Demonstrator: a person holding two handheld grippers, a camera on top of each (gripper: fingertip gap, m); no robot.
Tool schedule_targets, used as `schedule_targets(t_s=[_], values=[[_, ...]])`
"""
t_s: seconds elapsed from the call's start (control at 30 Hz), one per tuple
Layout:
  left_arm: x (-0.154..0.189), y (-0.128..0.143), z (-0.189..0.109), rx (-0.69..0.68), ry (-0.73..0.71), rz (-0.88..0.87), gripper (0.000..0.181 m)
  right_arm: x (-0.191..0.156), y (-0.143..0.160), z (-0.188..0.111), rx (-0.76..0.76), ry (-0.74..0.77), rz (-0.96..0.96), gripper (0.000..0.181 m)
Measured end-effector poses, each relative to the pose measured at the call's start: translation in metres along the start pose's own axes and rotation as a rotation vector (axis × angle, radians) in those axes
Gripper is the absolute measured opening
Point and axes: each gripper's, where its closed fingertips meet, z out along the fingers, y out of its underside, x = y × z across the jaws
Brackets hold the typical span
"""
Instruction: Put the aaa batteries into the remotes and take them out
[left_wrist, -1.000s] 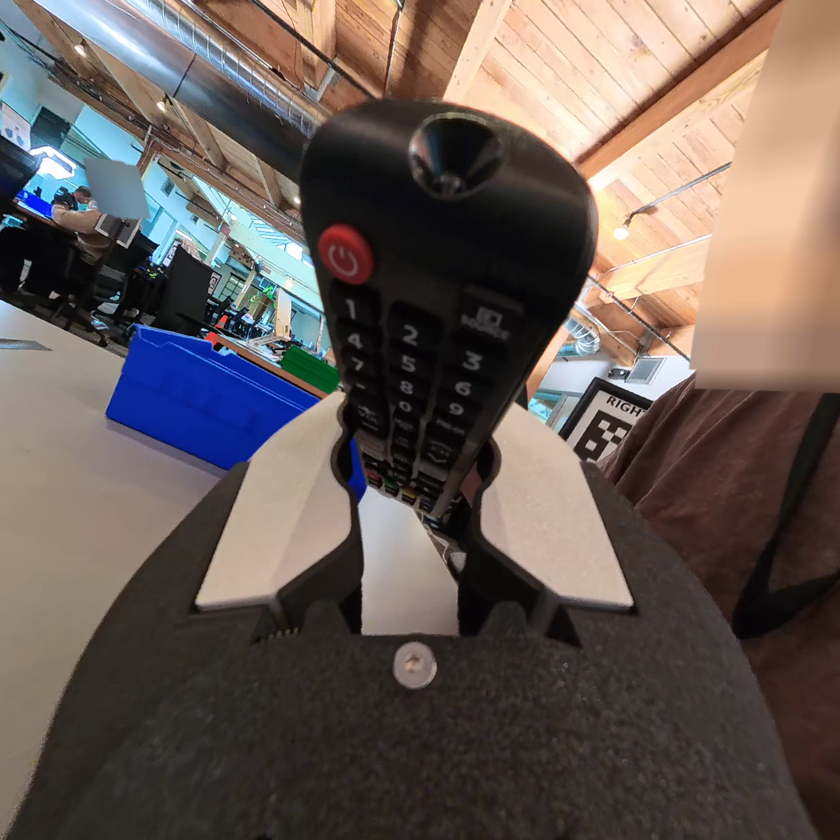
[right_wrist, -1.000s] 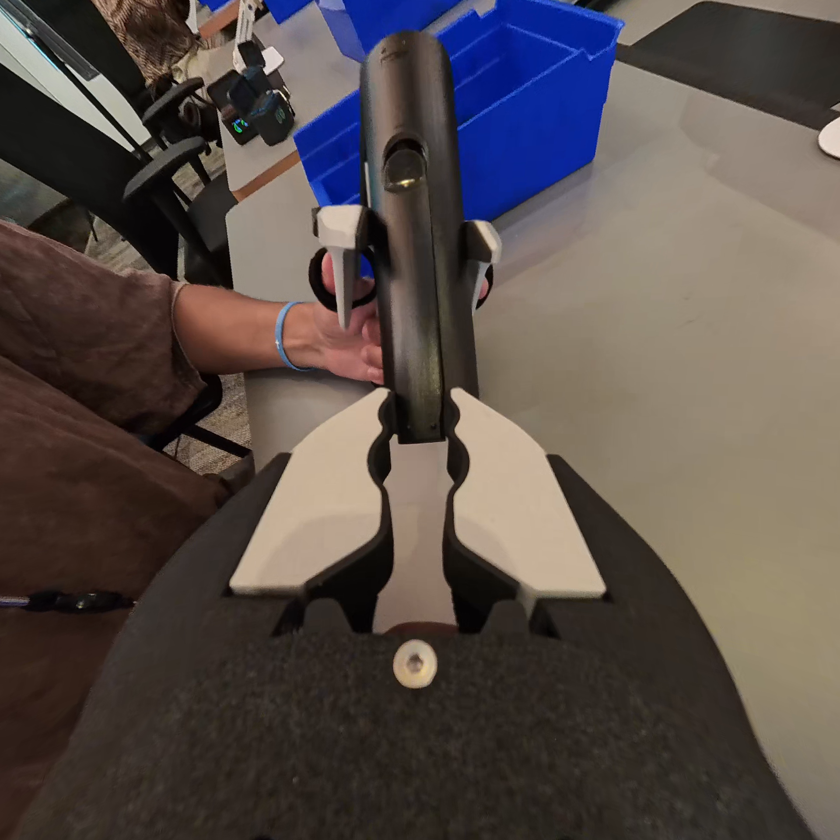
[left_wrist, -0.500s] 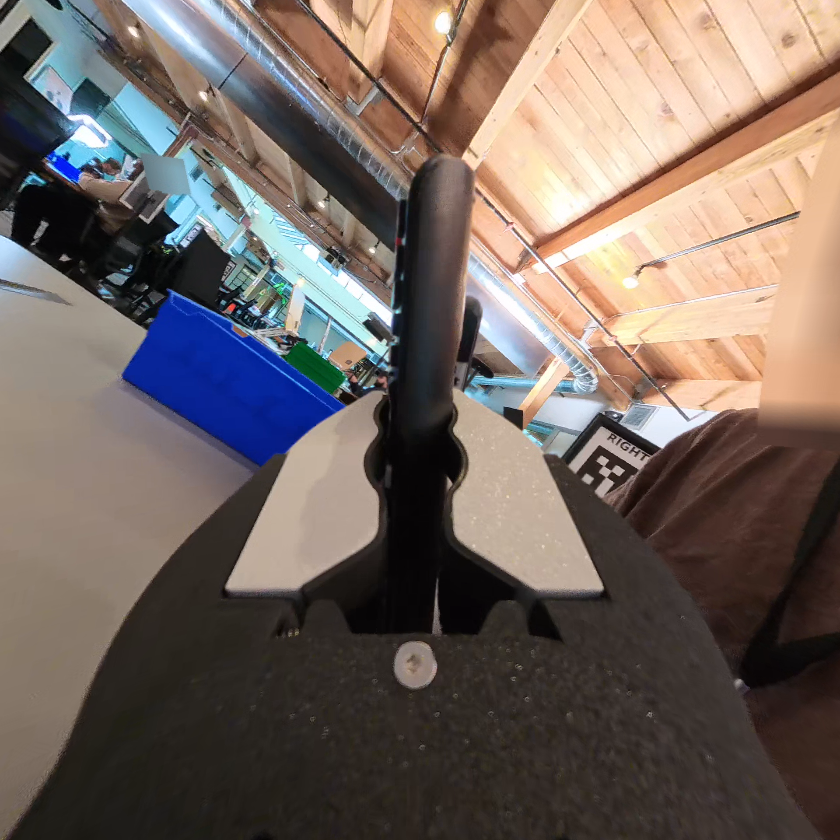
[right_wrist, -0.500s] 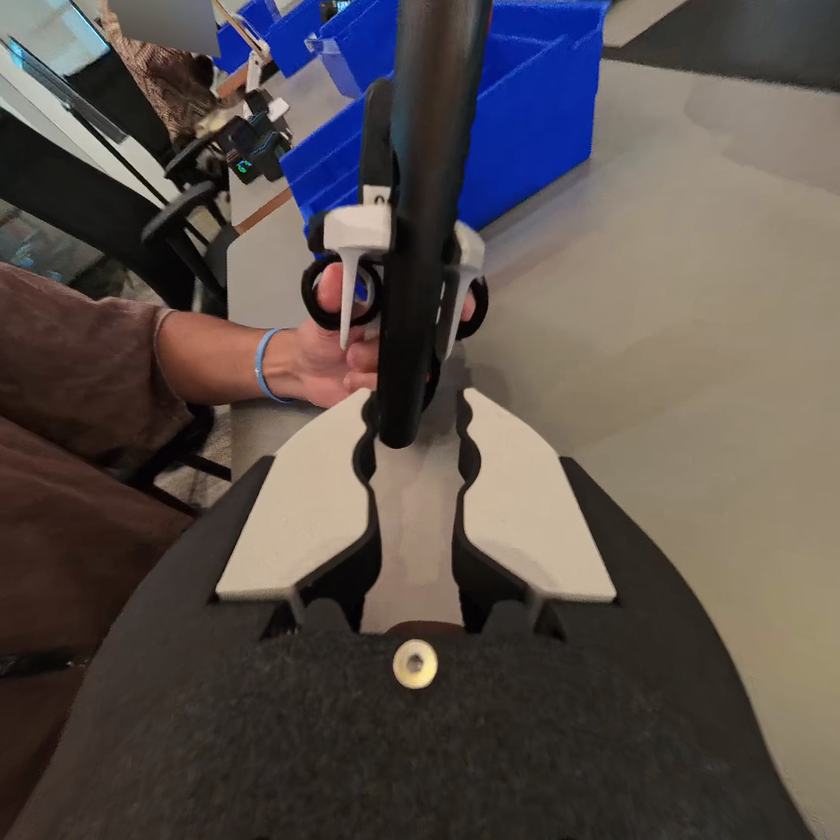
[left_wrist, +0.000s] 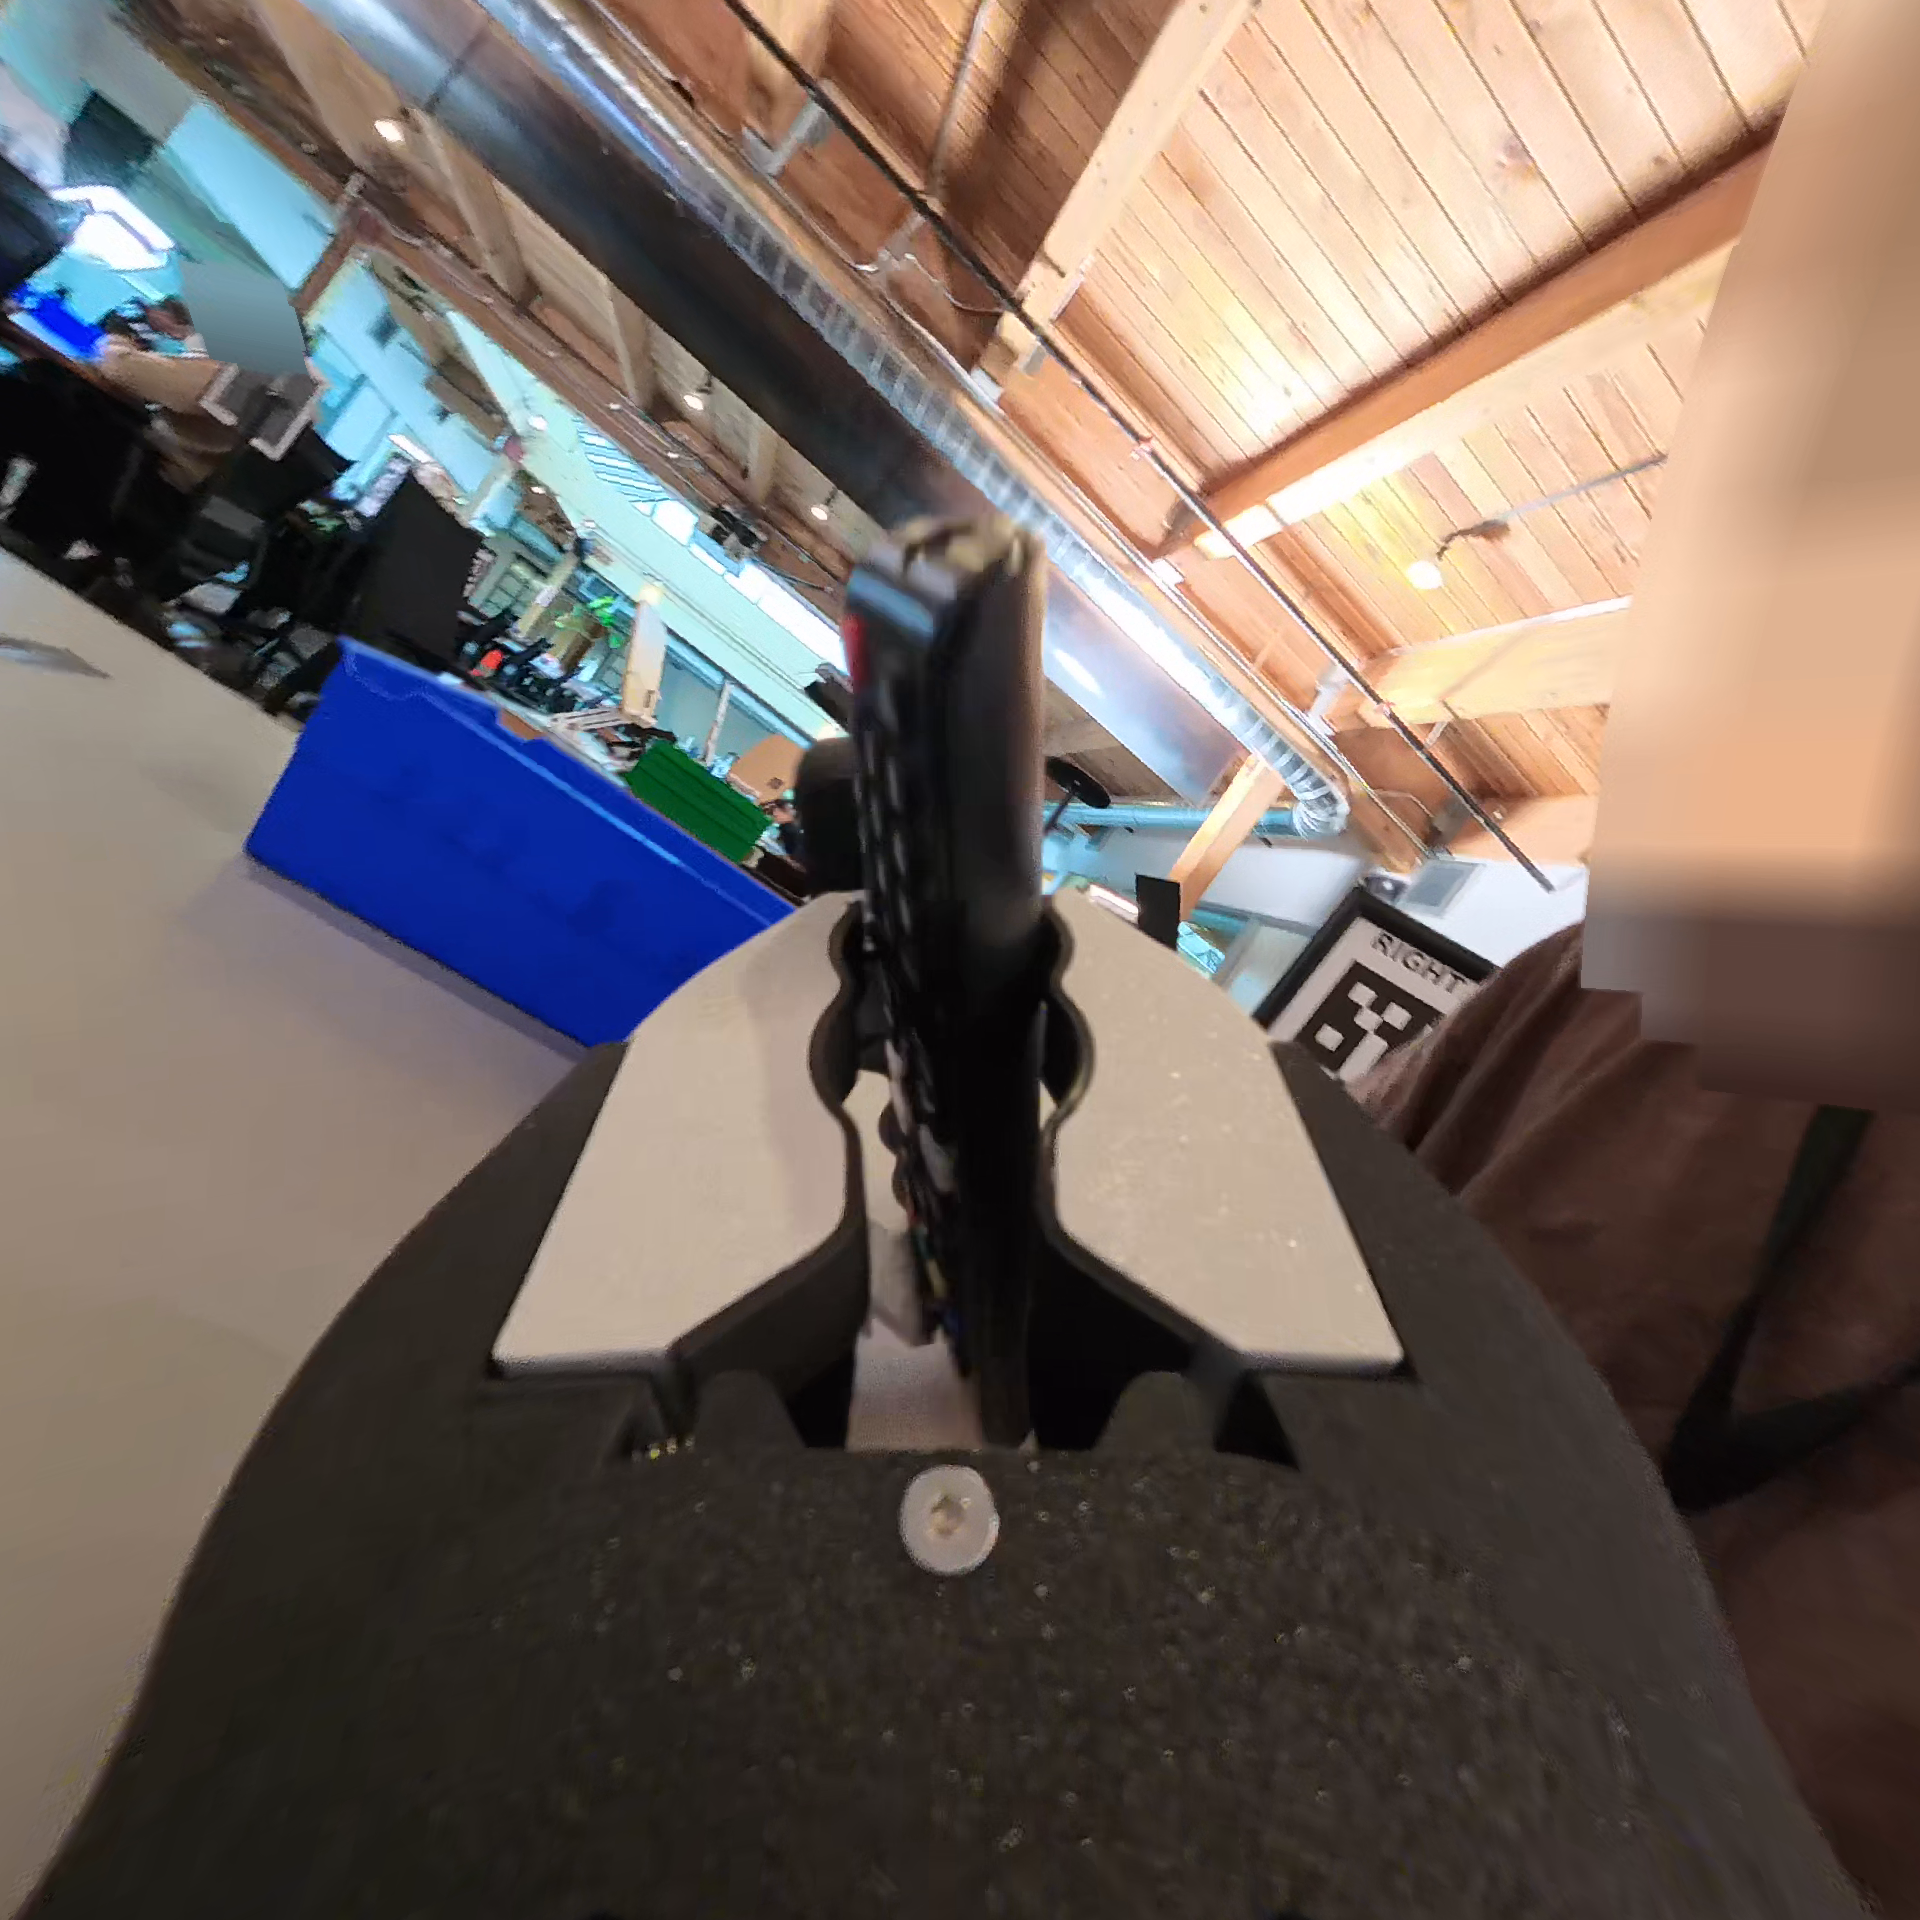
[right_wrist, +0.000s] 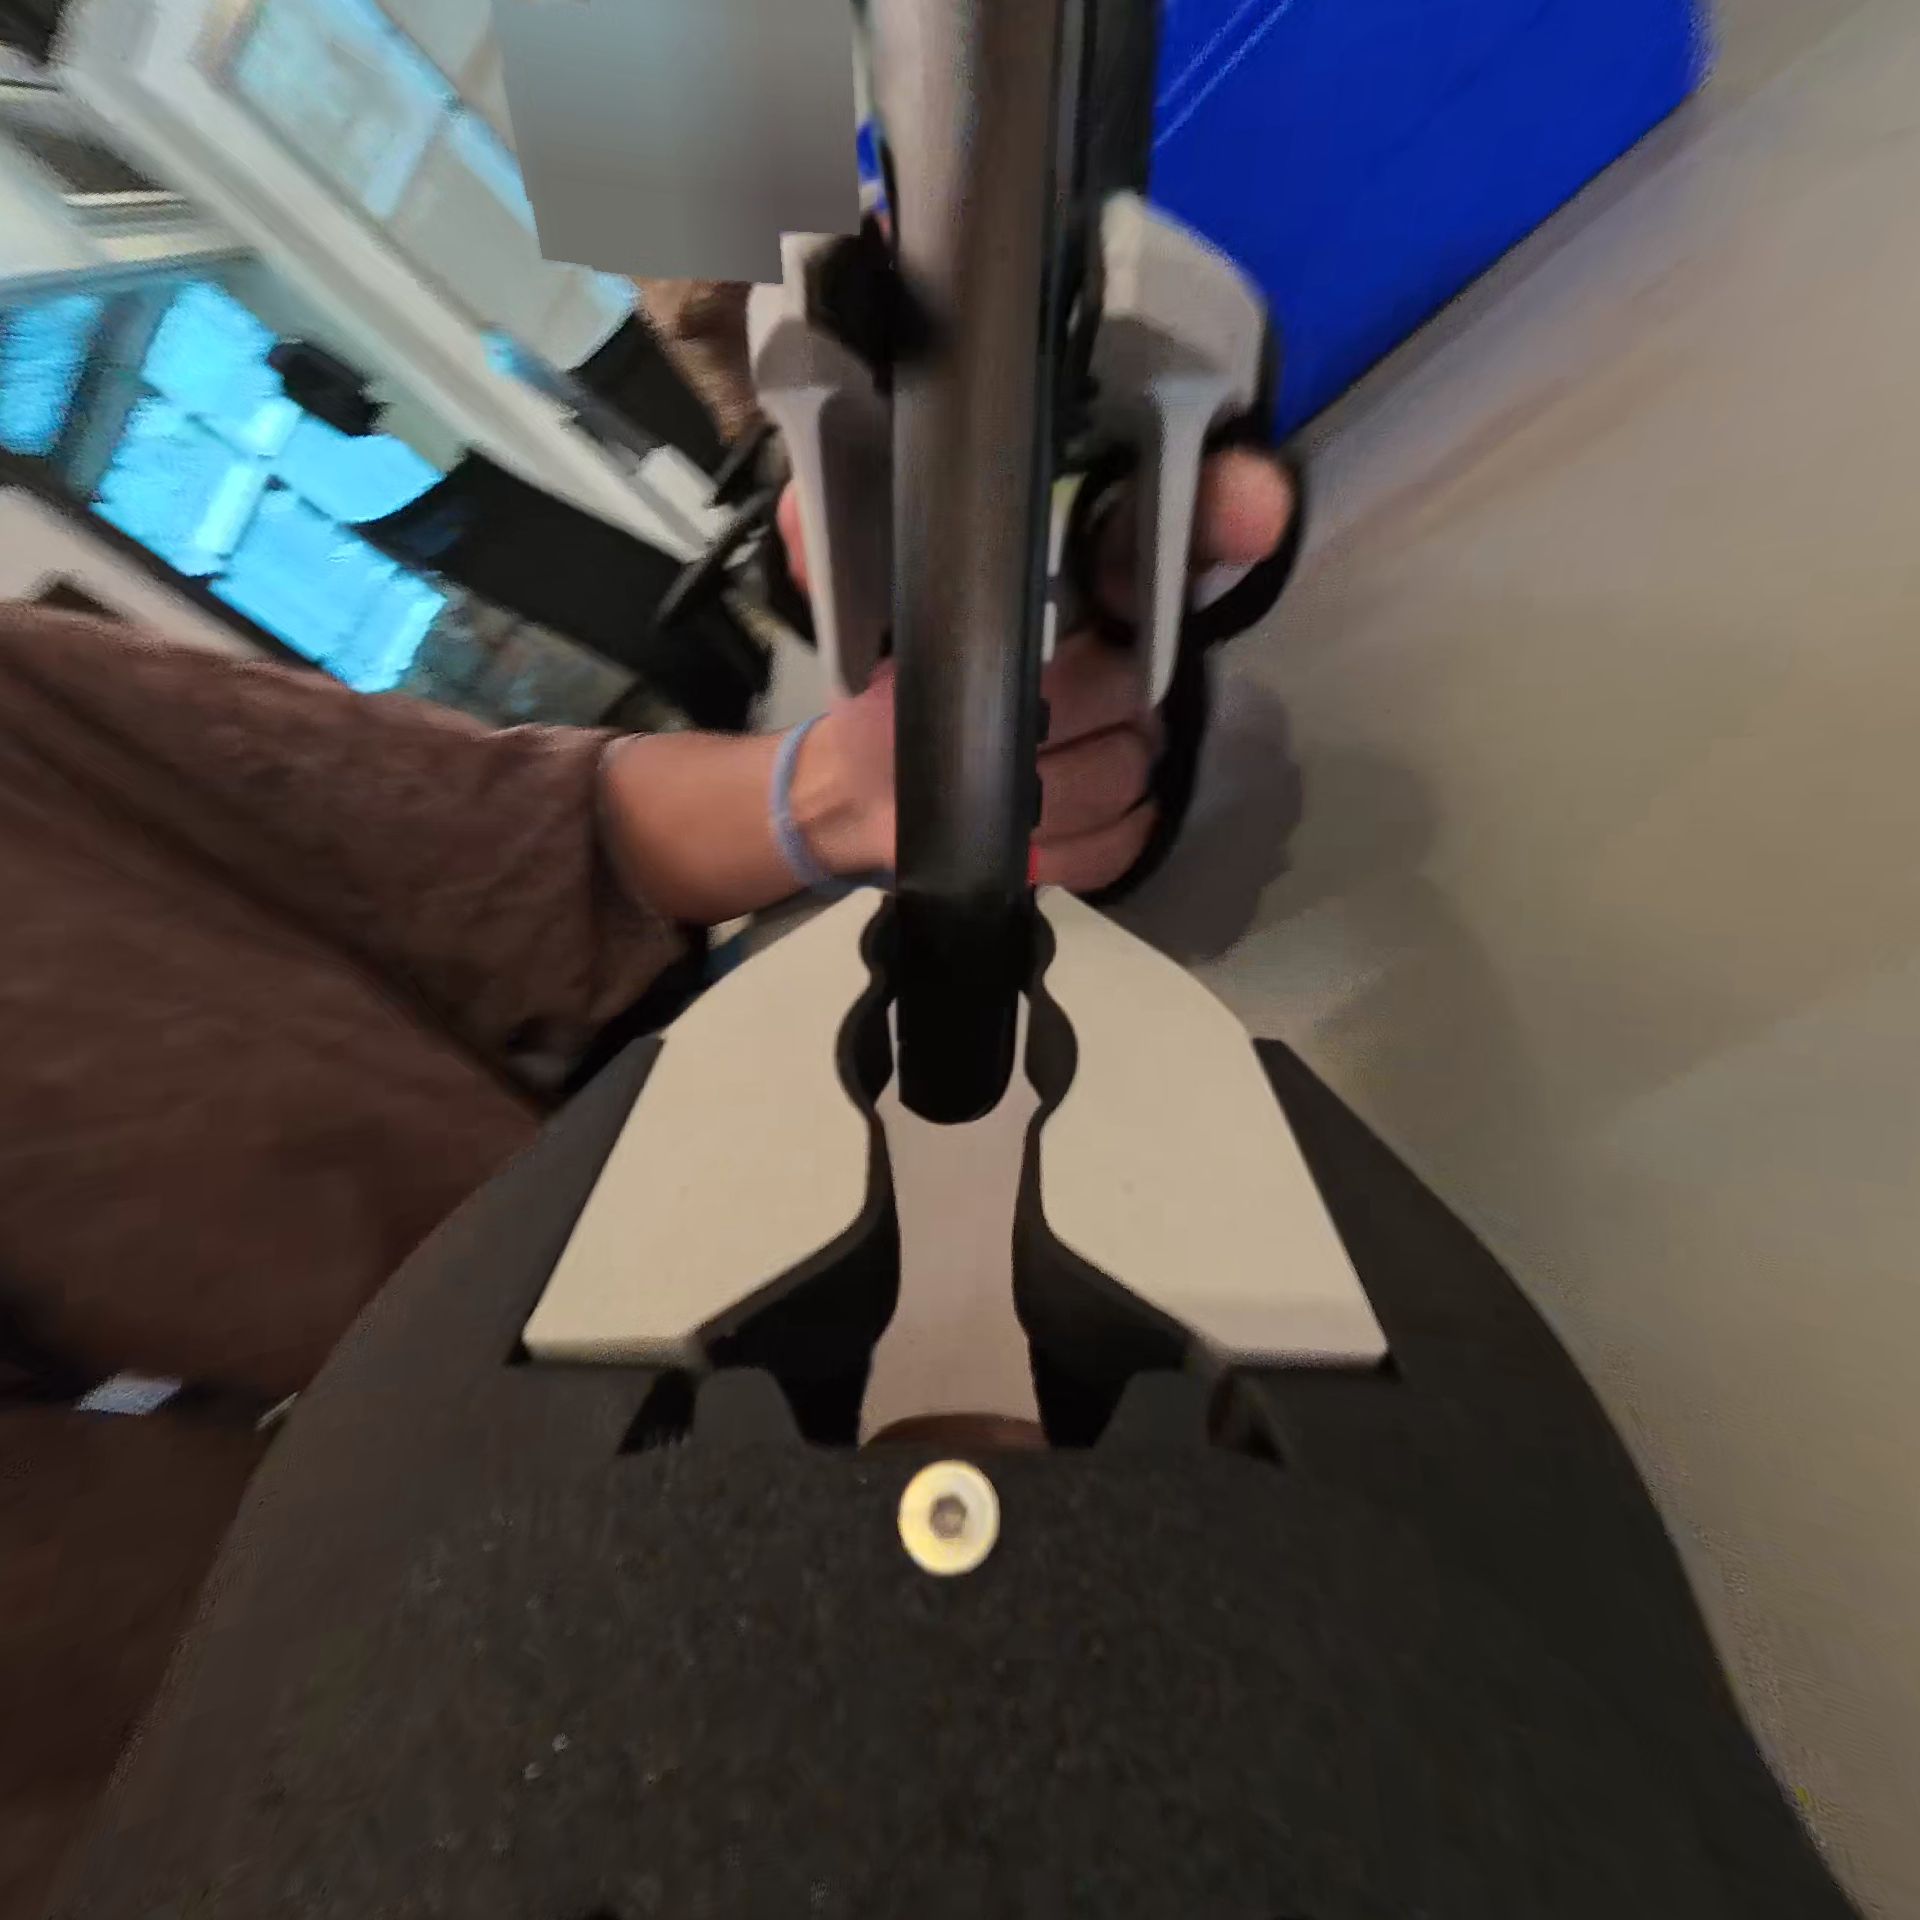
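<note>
Grey table (left_wrist: 156, 1091) takes up the left side of the left wrist view and the right side of the right wrist view. Blue bin (left_wrist: 499, 842) sits on it toward the far edge, well behind the grippers. Brown sleeve (right_wrist: 260, 883) of a person comes in from the left of the right wrist view, hand (right_wrist: 1081, 790) with a blue wristband wrapped on the left gripper's handle. Left gripper (left_wrist: 948, 935): fingers clamped on the black remote (left_wrist: 951, 883), which stands on edge between them, button face to the left, far end sticking up past the fingertips, off the table. Right gripper (right_wrist: 956, 925): fingers closed in on the other end of the same remote (right_wrist: 961, 520), tips pinching its rounded end; frame is motion-blurred, so contact looks tight but edges are soft. Remote is held in the air between both grippers, above the table's near edge. Batteries can't be made out.
</note>
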Motion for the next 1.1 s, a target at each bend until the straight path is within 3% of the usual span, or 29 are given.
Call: schedule_targets(t_s=[0.1,0.17,0.27,0.4,0.5,0.63,0.7,0.83,0.9,1.1], values=[[0.014,-0.004,-0.004,-0.057,0.057,0.057,0.06,-0.03,0.011,-0.016,-0.144,-0.229,0.089,0.021],[0.031,0.001,-0.005,-0.129,0.126,0.108,0.066,-0.047,0.019,-0.025,-0.26,-0.371,0.21,0.021],[0.046,0.017,-0.003,-0.248,0.143,0.181,0.085,-0.053,0.032,-0.028,-0.389,-0.442,0.364,0.021],[0.05,0.053,-0.009,-0.487,0.078,0.294,0.08,-0.071,0.049,-0.039,-0.551,-0.541,0.402,0.021],[0.059,0.072,-0.014,-0.608,0.057,0.364,0.077,-0.069,0.065,-0.048,-0.679,-0.505,0.349,0.021],[0.066,0.108,-0.026,-0.842,0.037,0.419,0.08,-0.069,0.062,-0.055,-0.72,-0.508,0.315,0.022],[0.07,0.105,-0.024,-0.823,0.027,0.459,0.086,-0.069,0.06,-0.058,-0.706,-0.519,0.281,0.022],[0.087,0.066,-0.006,-0.485,0.056,0.533,0.077,-0.085,0.039,-0.063,-0.499,-0.659,0.235,0.021],[0.089,0.056,-0.001,-0.391,0.051,0.55,0.076,-0.092,0.031,-0.066,-0.422,-0.73,0.219,0.021],[0.097,0.06,0.021,-0.412,0.132,0.518,0.081,-0.094,0.024,-0.046,-0.458,-0.816,0.285,0.021]])
